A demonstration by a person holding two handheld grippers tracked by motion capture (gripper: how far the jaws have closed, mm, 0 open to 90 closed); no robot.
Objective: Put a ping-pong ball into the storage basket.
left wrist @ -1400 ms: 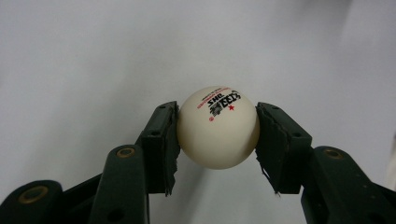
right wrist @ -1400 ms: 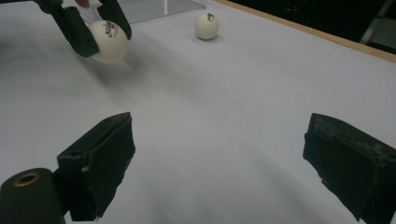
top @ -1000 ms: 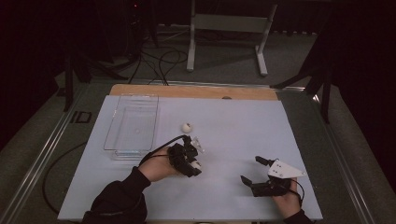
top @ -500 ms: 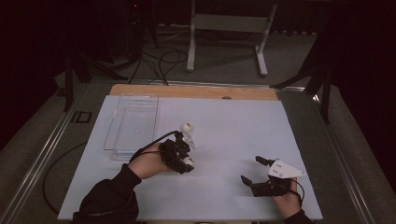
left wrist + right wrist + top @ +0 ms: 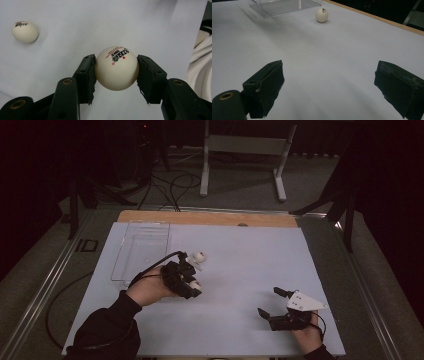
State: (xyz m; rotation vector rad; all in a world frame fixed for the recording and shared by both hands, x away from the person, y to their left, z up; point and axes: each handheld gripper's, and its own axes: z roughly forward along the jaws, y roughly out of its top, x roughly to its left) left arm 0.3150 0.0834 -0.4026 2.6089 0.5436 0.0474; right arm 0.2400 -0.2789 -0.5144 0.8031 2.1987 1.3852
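The white rectangular table surface (image 5: 240, 270) carries all items. A clear plastic rectangular tray (image 5: 142, 247) lies on its far left part.

The left gripper (image 5: 116, 72), held in the person's left hand (image 5: 147, 290), sits just beside the tray's near right corner. Its two black jaws are clamped on a white table-tennis ball with red and black print (image 5: 116, 68); the pads touch the ball on opposite sides, and the ball is clear of the surface beneath it in the left gripper view.

The right gripper (image 5: 272, 302) rests near the right front edge of the table, well apart from the tray. Its jaws stand wide apart with nothing between them.

A second white printed ball (image 5: 322, 15) lies on the table near the tray's corner.
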